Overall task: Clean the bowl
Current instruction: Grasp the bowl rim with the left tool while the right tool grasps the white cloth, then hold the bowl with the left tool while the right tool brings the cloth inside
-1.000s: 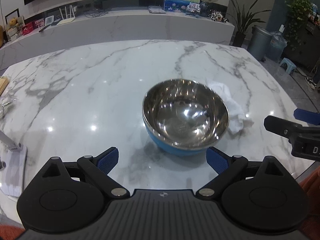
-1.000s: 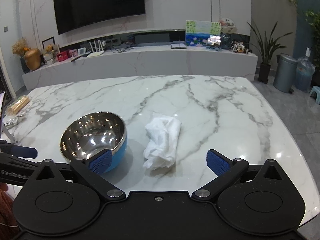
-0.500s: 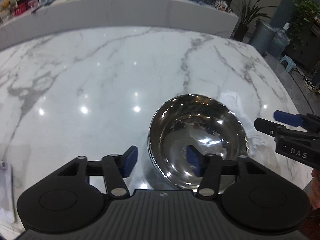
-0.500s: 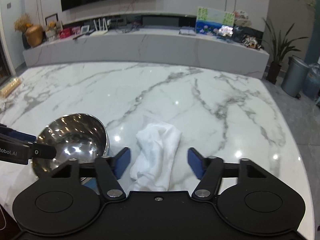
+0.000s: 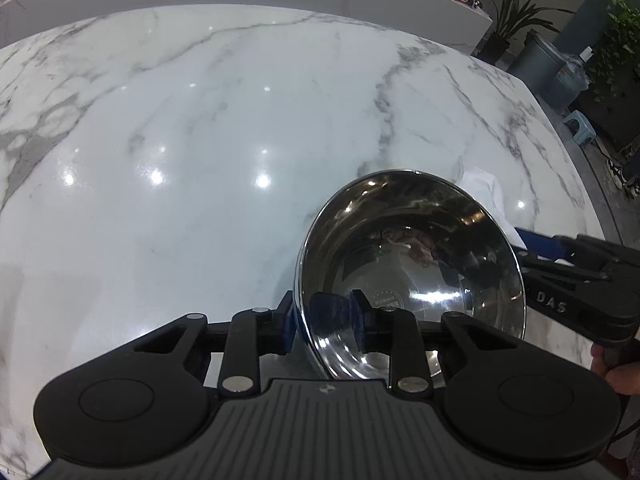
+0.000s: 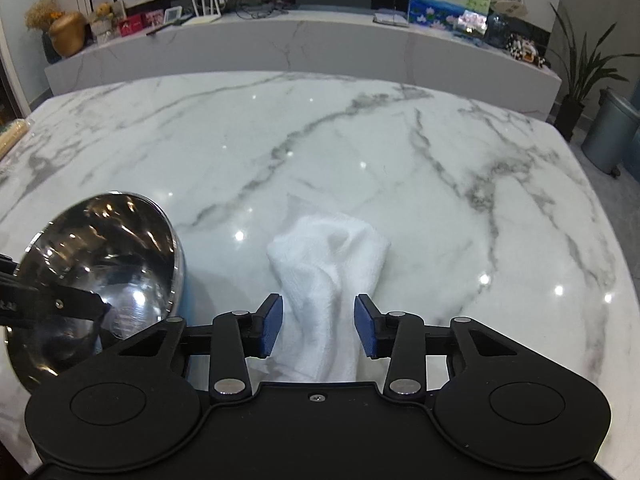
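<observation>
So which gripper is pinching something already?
The left gripper. Its blue pads are clamped on the rim of the shiny bowl, one inside and one outside. The right gripper is open, with the white cloth between its pads.

A shiny steel bowl [image 5: 412, 264] tilts on a white marble table [image 5: 200, 140]. The left gripper [image 5: 324, 322] pinches the bowl's near rim, one blue pad inside, one outside. A white cloth [image 5: 486, 188] lies just behind the bowl. The right gripper [image 5: 576, 268] reaches in from the right.
</observation>
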`<action>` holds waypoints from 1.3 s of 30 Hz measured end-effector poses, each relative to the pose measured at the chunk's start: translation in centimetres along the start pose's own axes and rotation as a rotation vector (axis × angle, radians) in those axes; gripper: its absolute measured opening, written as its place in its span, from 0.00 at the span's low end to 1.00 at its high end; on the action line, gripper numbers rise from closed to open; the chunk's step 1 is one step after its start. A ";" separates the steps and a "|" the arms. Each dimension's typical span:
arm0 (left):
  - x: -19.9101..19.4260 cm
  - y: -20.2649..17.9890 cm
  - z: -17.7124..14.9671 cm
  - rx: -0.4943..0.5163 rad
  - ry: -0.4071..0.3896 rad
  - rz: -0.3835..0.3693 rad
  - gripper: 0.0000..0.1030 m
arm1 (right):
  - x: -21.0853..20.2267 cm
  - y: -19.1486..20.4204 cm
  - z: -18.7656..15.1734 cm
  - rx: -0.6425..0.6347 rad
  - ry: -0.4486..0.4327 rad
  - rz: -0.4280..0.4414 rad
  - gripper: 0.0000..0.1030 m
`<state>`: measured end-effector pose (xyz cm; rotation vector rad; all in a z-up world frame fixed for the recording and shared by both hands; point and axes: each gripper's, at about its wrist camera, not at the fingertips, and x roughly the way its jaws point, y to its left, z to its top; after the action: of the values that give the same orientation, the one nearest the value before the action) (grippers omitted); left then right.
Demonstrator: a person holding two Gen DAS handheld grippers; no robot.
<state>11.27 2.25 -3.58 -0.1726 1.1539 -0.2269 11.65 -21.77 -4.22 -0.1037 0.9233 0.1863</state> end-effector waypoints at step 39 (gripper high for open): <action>-0.8 1.4 0.7 0.040 -0.016 -0.070 0.08 | -1.8 9.7 3.8 -0.349 0.276 0.299 0.11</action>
<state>11.72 3.82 -3.00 -0.1792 1.1272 -0.3098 11.62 -11.82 -0.57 -0.3206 1.1728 0.6228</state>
